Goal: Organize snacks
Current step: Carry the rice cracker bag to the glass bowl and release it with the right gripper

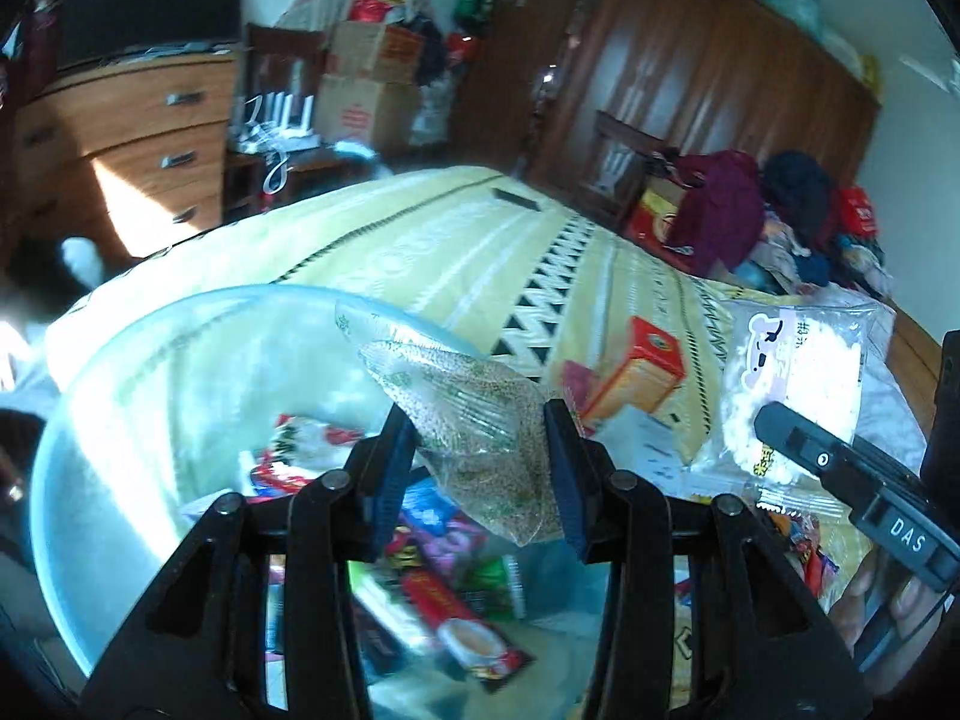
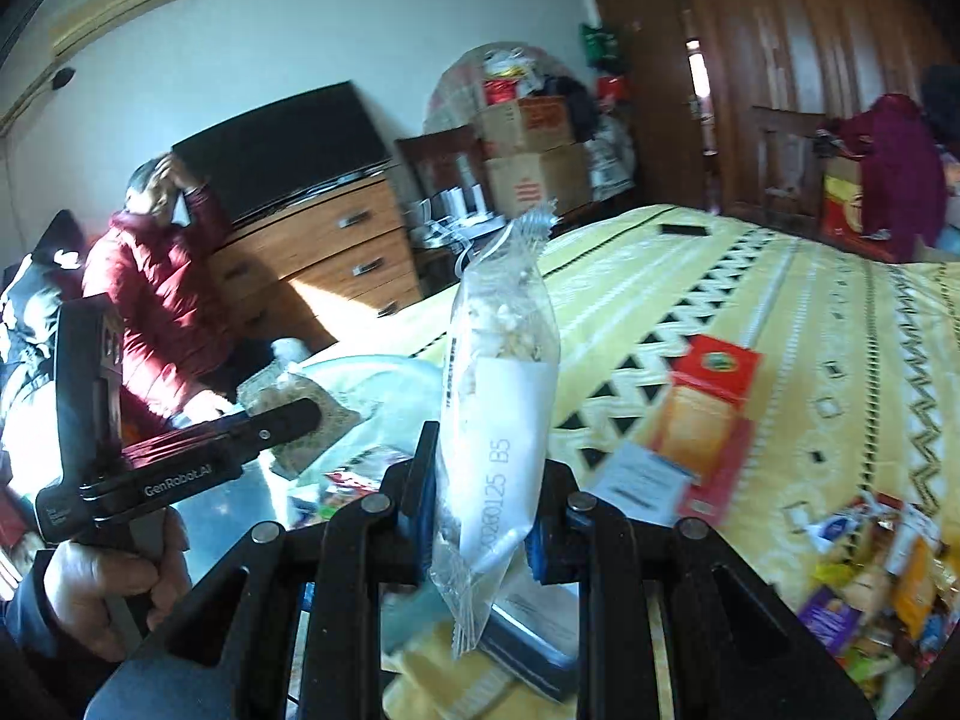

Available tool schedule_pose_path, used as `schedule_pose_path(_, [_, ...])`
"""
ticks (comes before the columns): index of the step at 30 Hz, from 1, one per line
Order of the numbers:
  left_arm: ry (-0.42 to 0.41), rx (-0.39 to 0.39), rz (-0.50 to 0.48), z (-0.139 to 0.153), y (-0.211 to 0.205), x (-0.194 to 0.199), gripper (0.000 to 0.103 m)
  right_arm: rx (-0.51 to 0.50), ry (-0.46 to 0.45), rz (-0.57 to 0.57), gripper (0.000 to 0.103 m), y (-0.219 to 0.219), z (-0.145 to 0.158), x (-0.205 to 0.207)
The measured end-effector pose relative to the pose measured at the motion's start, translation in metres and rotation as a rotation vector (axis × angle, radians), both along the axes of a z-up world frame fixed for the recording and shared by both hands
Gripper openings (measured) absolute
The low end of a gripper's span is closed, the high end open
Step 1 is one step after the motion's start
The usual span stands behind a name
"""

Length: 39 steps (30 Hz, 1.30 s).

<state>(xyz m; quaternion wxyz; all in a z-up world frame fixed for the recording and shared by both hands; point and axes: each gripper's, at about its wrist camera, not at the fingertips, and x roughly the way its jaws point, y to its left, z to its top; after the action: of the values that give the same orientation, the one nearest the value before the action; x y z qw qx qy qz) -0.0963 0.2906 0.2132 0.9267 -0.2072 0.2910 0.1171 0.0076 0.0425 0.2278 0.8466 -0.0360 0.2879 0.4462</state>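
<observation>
Left gripper [image 1: 485,468] clamped on a clear crinkly bag of brown grains [image 1: 474,420], blue ribbed fingers [image 1: 393,468] pressing both sides; bag tilted, held above the open mouth of a translucent pale-blue bin [image 1: 120,396]. Inside the bin, a jumble of glossy flat packets [image 1: 444,576] in red, purple and green, one showing a coffee cup.

Right gripper [image 2: 480,516] pinched around a slim clear popcorn pouch [image 2: 501,396], upright, crimped top seal uppermost, white puffed pieces in the upper half, a white printed panel with a stamped date code below. Fingers closed onto the pouch's lower part. Same pouch in the left wrist view [image 1: 792,384], soft and see-through with a cartoon face on a pale label.

Both bags held above the near edge of a bed [image 2: 750,300] covered in a yellow woven spread with black zigzag bands. On the spread, near the near edge, a red and orange cardboard box [image 2: 708,414], rectangular, lying flat. Toward the bed's right near corner, a loose heap of small shiny wrapped snacks [image 2: 870,594], blurred.
</observation>
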Motion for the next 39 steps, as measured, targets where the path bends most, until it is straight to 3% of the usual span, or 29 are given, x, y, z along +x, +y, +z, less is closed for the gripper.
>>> schedule_pose_path(3, [0.023,-0.034,0.035,-0.013,0.023,-0.009,0.043,-0.02,0.045,0.051,0.025,0.034,-0.018,-0.002])
schedule_pose_path(9, [0.062,-0.056,0.052,-0.02,0.028,-0.009,0.043,-0.068,0.089,0.091,0.025,0.071,-0.045,-0.007])
schedule_pose_path(23, [0.075,-0.044,0.058,-0.019,0.029,-0.006,0.044,-0.096,0.098,0.1,0.025,0.086,-0.045,-0.008])
schedule_pose_path(30, [0.095,-0.003,0.085,-0.016,0.031,-0.006,0.045,-0.117,0.093,0.121,0.032,0.095,-0.045,-0.013])
schedule_pose_path(33, [0.097,0.005,0.094,-0.015,0.032,-0.005,0.045,-0.115,0.085,0.124,0.045,0.096,-0.042,-0.016])
schedule_pose_path(35, [0.096,0.018,0.104,-0.013,0.031,-0.006,0.046,-0.116,0.077,0.123,0.046,0.095,-0.04,-0.017])
schedule_pose_path(36, [0.096,0.036,0.113,-0.011,0.03,-0.006,0.048,-0.116,0.075,0.121,0.047,0.094,-0.039,-0.018])
schedule_pose_path(38, [0.083,0.079,0.143,-0.005,0.027,-0.009,0.069,-0.112,0.071,0.115,0.047,0.091,-0.036,-0.019])
schedule_pose_path(39, [0.072,0.098,0.161,-0.001,0.025,-0.011,0.074,-0.109,0.066,0.109,0.047,0.087,-0.035,-0.02])
